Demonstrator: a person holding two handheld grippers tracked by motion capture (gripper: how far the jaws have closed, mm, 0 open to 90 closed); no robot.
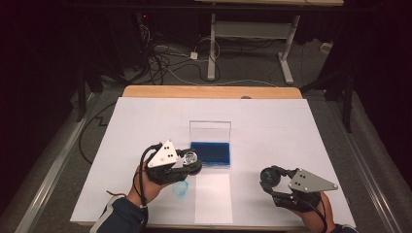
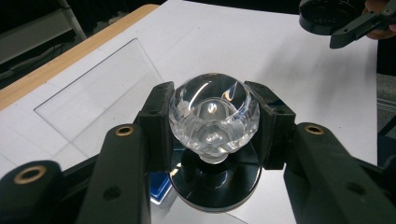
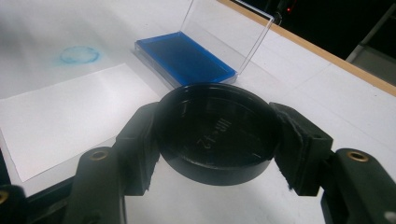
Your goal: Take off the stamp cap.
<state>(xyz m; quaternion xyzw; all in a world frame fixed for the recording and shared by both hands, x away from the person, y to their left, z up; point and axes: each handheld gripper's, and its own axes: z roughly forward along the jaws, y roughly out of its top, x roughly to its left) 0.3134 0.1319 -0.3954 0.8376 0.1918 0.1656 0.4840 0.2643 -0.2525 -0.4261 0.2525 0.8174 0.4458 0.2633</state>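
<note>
High view: stamp and cap apart beside an open ink-pad case.
Left gripper [image 1: 187, 162] clamps the clear-knobbed stamp [image 2: 213, 119] mid-frame, touching the case [image 1: 210, 153] with its blue pad; right gripper [image 1: 273, 182] clamps the black cap [image 3: 215, 133] lower right, bare tabletop [image 1: 272, 126] around.

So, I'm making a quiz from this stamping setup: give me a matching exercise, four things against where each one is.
1 crystal-handled stamp
2 black round cap
3 blue ink pad
4 blue ring mark

a printed on the table sheet
b in the left tongs
c in the open clear case
d in the right tongs

Pairs: 1-b, 2-d, 3-c, 4-a
</note>
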